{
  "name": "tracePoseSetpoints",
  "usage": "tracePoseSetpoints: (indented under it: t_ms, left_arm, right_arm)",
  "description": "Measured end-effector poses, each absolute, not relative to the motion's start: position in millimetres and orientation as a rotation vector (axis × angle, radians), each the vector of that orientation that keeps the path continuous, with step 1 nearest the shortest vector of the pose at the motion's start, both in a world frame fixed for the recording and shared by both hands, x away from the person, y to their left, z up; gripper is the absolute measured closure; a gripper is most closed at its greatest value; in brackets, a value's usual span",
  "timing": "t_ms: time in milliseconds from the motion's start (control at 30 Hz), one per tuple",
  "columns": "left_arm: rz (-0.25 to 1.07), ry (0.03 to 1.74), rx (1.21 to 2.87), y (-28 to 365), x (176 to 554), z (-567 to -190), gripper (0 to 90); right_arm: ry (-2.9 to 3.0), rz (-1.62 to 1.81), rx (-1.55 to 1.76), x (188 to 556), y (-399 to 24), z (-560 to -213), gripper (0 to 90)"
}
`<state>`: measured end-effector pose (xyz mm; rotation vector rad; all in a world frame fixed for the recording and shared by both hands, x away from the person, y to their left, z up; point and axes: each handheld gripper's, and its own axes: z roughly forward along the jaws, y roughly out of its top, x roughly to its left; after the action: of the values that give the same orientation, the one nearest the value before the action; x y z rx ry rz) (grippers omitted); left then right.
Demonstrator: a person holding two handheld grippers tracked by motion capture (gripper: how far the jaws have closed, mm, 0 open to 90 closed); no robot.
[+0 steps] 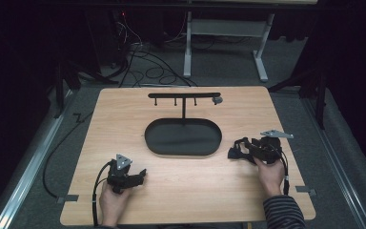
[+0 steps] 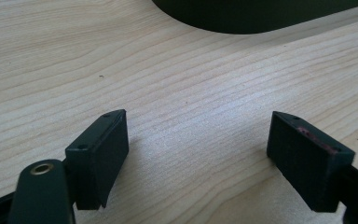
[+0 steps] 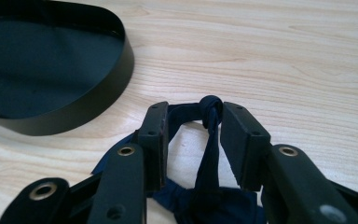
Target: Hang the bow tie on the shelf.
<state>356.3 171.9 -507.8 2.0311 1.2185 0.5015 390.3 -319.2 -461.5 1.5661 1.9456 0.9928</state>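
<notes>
The right gripper [image 3: 193,135] has its jaws half open around a knotted dark blue cloth [image 3: 209,158], not clearly pinching it. The left gripper [image 2: 198,154] gapes wide, empty, over bare table [image 2: 191,79], with the black tray [image 2: 261,14] just ahead.

right gripper [image 1: 232,153], dark fabric [image 1: 242,146], tray [image 1: 183,149]

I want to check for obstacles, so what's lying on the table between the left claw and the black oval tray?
Nothing: bare wood. In the left gripper view, only table runs from the open left claw to the tray's edge; the high view agrees.
</notes>
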Motion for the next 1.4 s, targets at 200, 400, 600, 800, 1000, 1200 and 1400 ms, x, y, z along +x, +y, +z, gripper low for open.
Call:
tracePoseSetpoints:
  t_ms: [200,400,600,800,1000,1200,1400]
  left_arm:
    - [0.501,1.219,2.03,172.0,356.3,-507.8,21.0]
    - [0.498,1.219,2.031,172.2,356.3,-507.7,21.0]
    - [0.498,1.219,2.031,172.2,356.4,-507.7,21.0]
    - [0.498,1.219,2.031,172.2,356.4,-507.7,21.1]
    - [0.499,1.219,2.032,172.2,356.4,-507.7,21.0]
    - [0.498,1.218,2.032,172.2,356.3,-507.7,21.0]
    - [0.499,1.219,2.031,172.1,356.3,-507.8,21.0]
  right_arm:
    - [1.956,0.966,1.6,401.0,-319.2,-468.3,67.9]
    - [1.975,0.946,1.639,406.1,-319.6,-475.7,72.7]
    - [1.991,0.918,1.647,408.2,-319.5,-478.6,85.5]
    - [1.993,0.933,1.635,407.1,-319.6,-477.1,90.0]
    - [1.99,0.979,1.572,399.9,-317.2,-467.7,90.0]
    - [1.985,1.009,1.528,393.0,-315.6,-458.6,90.0]
    - [1.976,1.049,1.491,387.8,-313.8,-449.3,90.0]
